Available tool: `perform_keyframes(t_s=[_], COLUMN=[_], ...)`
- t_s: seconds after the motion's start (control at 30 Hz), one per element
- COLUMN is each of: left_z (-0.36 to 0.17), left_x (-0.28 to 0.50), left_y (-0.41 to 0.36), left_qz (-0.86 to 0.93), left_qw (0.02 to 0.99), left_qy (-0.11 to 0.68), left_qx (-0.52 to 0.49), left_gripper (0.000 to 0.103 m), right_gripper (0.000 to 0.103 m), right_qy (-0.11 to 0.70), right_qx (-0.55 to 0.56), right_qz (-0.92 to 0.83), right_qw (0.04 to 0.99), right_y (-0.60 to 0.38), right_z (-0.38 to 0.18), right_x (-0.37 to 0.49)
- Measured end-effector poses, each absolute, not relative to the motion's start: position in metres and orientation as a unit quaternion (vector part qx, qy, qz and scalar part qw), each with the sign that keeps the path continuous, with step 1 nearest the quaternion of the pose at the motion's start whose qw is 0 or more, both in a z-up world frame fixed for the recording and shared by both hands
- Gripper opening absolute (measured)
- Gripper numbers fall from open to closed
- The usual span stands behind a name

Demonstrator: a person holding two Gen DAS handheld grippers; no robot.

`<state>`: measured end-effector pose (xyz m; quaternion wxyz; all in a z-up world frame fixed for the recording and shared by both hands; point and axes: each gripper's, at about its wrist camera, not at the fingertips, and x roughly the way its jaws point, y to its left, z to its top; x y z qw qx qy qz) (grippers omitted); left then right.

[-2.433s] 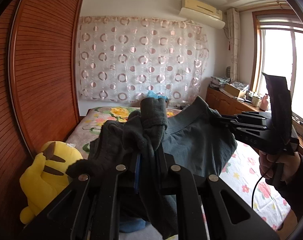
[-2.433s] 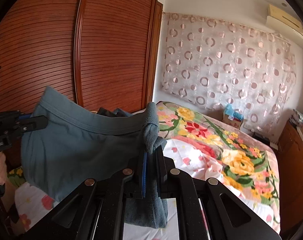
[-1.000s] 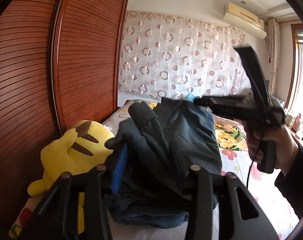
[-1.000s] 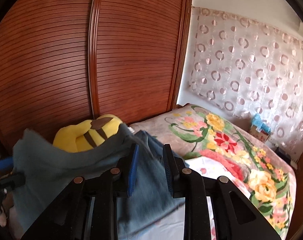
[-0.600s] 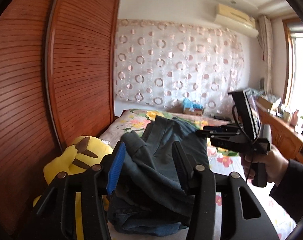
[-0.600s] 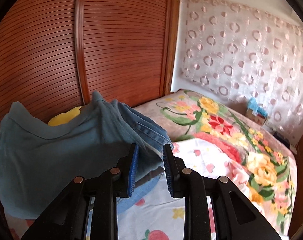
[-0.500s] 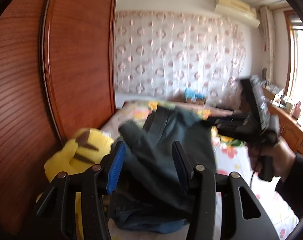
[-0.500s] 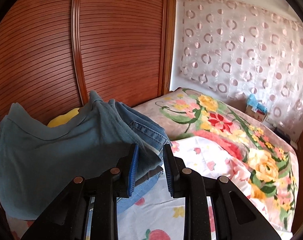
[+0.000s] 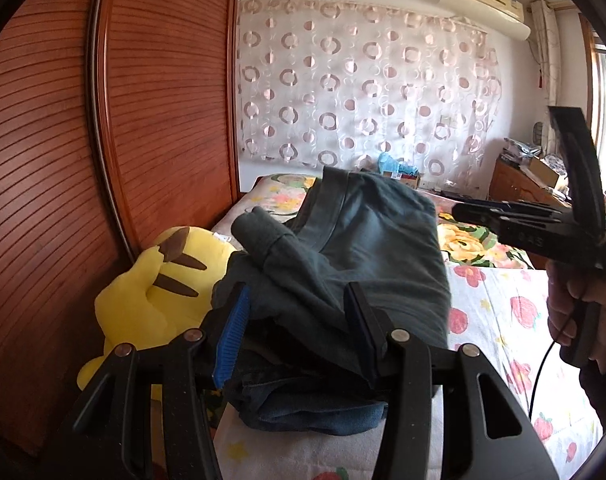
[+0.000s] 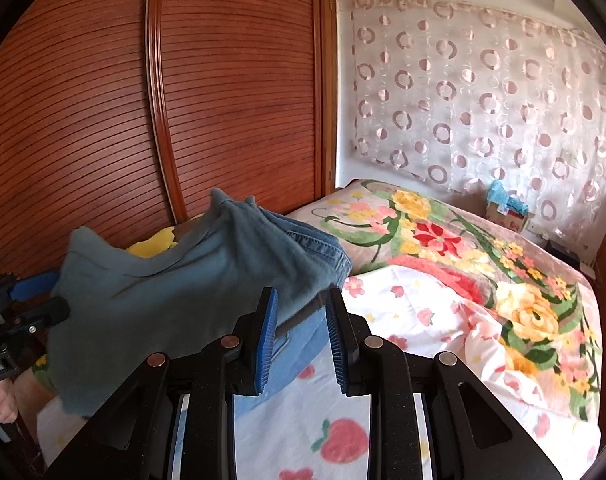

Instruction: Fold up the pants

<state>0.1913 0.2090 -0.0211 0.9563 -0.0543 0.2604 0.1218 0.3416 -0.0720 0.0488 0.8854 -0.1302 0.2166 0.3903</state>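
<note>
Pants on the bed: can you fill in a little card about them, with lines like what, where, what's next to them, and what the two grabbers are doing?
what: grey-green pants, folded over
where: on a pile of blue jeans on the flowery bed
next to them: a yellow plush toy by the wooden wardrobe
left gripper: fingers open, pants cloth lying between them
right gripper: fingers open, holding nothing
fold: one pants corner sticks up, not flat yet
</note>
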Motion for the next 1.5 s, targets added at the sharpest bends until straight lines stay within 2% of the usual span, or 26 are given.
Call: perform_keyframes(t_s=[0.13, 0.3, 0.53, 0.6, 0.8, 0.9, 1.23, 1.3, 1.37, 1.5], left_z=[-0.018, -0.010, 0.004, 0.009, 0.028, 0.033, 0.037, 0.037, 0.036, 0.034], left_x=[0.185, 0.173, 0.160, 0.155, 0.141, 0.136, 0.134, 0.136, 0.136, 0.139], left_y=[0.207, 0.201, 0.190, 0.186, 0.175, 0.170, 0.142, 0.134, 0.125, 0.110], left_qz=[0.115, 0.112, 0.096, 0.102, 0.101, 0.094, 0.069, 0.062, 0.052, 0.017], left_qw=[0.957, 0.961, 0.966, 0.968, 0.975, 0.976, 0.978, 0.978, 0.979, 0.979], left_qy=[0.259, 0.247, 0.234, 0.224, 0.198, 0.194, 0.195, 0.197, 0.199, 0.203], left_qx=[-0.055, -0.055, -0.050, -0.042, -0.023, -0.022, -0.015, -0.012, -0.011, -0.023], left_gripper=[0.054, 0.076, 0.090, 0.097, 0.097, 0.097, 0.097, 0.097, 0.097, 0.097], right_gripper=[0.027, 0.028, 0.028, 0.029, 0.029, 0.033, 0.052, 0.057, 0.067, 0.076], right_qy=[0.204, 0.200, 0.187, 0.183, 0.173, 0.170, 0.169, 0.168, 0.167, 0.168], right_qx=[-0.135, -0.126, -0.125, -0.122, -0.109, -0.104, -0.078, -0.073, -0.068, -0.058], right_qz=[0.385, 0.383, 0.378, 0.379, 0.377, 0.373, 0.336, 0.324, 0.313, 0.293], right_qw=[0.890, 0.893, 0.898, 0.899, 0.903, 0.906, 0.923, 0.928, 0.932, 0.939], right_y=[-0.083, -0.098, -0.112, -0.115, -0.124, -0.127, -0.156, -0.165, -0.171, -0.183], right_z=[0.051, 0.053, 0.056, 0.057, 0.059, 0.058, 0.053, 0.053, 0.052, 0.050], right_x=[0.319, 0.301, 0.281, 0.275, 0.260, 0.255, 0.225, 0.218, 0.211, 0.195])
